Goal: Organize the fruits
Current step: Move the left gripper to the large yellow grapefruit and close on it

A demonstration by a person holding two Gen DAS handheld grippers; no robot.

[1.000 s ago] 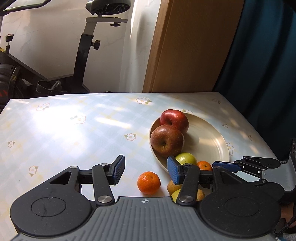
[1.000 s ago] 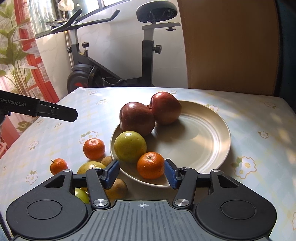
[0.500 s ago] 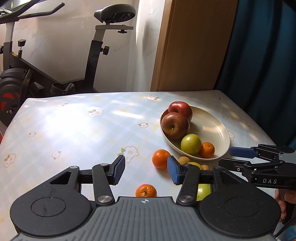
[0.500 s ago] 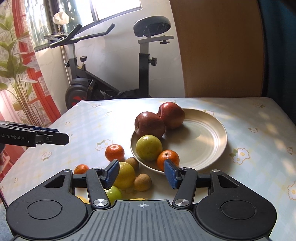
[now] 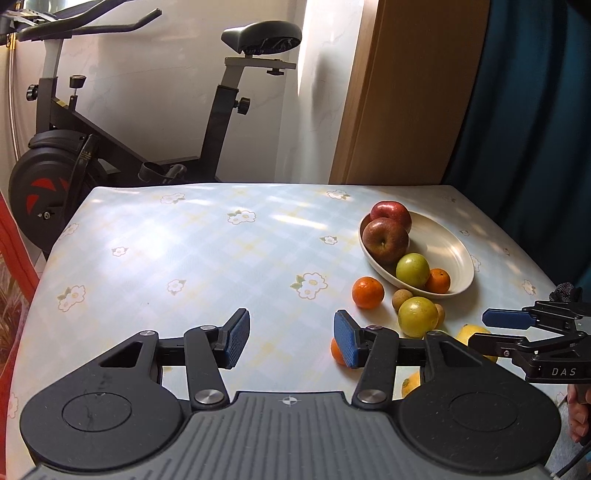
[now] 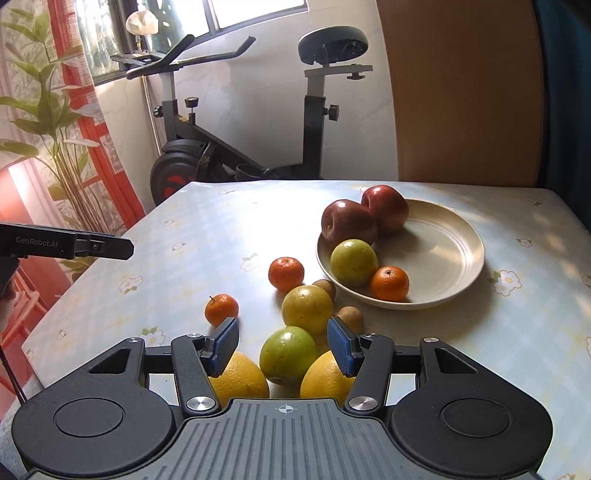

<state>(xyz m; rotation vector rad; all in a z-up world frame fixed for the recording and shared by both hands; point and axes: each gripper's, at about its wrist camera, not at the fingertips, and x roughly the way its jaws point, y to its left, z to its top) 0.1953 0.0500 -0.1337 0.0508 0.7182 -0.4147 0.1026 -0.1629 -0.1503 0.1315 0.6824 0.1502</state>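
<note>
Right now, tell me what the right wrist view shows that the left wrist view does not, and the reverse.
Only the right wrist view shows the window, the leafy plant, and two big yellow fruits fully, plus the green fruit beneath its open tongs. Only the left wrist view shows the dark blue curtain broadly, and the person's hand behind the right tongs. Both share the plate holding two red apples, a green fruit and an orange, the loose tangerines, the floral table and the exercise bike.
</note>
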